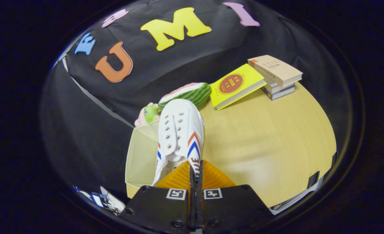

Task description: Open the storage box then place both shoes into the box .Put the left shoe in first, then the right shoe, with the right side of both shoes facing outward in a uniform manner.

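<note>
Gripper (196, 169) fingers pinched nearly together on the heel side wall of the white shoe (179, 130), toe pointing far. Shoe held over the open translucent storage box (140, 156) at the left of the wooden table (269, 136). Books (276, 76) far right.

The white shoe (179, 130) carries dark block letters near its heel, partly hidden by the tongs (196, 172); "UE" is all that reads. The yellow book (235, 85) has a red round emblem, and the tan book (274, 69) bears print, both too small to read
</note>
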`<state>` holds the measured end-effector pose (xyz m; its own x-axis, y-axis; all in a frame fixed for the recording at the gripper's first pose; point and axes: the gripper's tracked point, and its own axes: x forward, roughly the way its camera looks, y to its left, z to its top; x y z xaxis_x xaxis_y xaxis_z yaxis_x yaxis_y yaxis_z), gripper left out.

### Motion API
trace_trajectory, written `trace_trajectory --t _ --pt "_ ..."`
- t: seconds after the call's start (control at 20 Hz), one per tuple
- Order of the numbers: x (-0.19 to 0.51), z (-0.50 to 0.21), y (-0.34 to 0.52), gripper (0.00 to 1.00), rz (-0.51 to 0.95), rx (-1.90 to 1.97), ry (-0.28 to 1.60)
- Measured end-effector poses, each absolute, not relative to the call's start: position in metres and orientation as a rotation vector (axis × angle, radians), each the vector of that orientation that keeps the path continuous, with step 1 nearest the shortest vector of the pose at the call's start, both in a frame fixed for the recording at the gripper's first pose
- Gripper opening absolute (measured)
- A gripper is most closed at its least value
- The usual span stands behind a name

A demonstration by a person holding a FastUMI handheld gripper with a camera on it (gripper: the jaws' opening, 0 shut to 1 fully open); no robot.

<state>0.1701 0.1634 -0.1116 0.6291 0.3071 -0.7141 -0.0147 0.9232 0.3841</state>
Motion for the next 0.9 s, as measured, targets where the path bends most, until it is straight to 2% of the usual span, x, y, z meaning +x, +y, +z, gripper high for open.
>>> trace_trajectory --t 0.4,0.9 --pt "0.167 -0.127 0.259 0.06 0.309 0.405 0.815" --pt "0.181 -0.161 0.301 0.06 0.192 0.354 0.671"
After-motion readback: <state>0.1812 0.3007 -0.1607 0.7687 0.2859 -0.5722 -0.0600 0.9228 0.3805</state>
